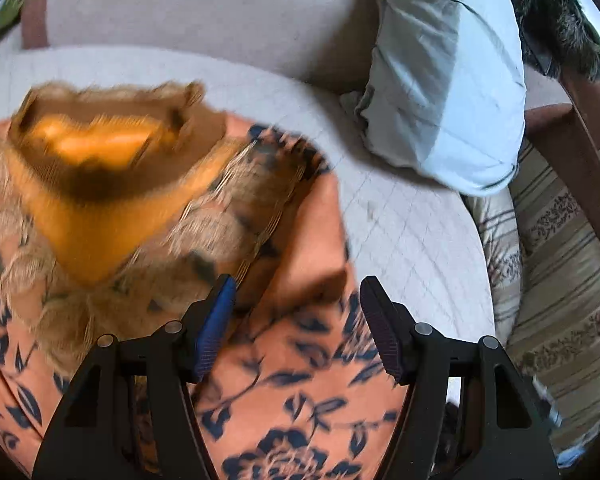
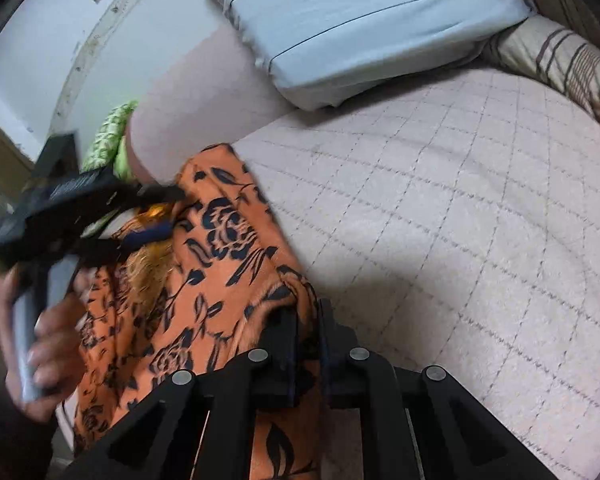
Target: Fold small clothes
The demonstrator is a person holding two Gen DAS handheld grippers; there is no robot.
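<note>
An orange garment with a dark blue floral print (image 1: 300, 380) lies on a quilted pale pink bed cover (image 1: 412, 240). Its neck part, with an orange lining and tan lace trim (image 1: 92, 184), is blurred at the left. My left gripper (image 1: 296, 308) is open above the cloth, jaws wide apart with nothing between them. In the right wrist view the same garment (image 2: 220, 264) hangs bunched, and my right gripper (image 2: 308, 320) is shut on a fold of it. The left gripper (image 2: 172, 216) shows there at the garment's far end, with the hand holding it.
A pale blue pillow (image 1: 452, 80) leans at the back right of the bed, also in the right wrist view (image 2: 360, 20). A striped beige cushion (image 1: 560, 300) lies beyond the bed's edge. A green patterned cloth (image 2: 112, 140) sits by the wall.
</note>
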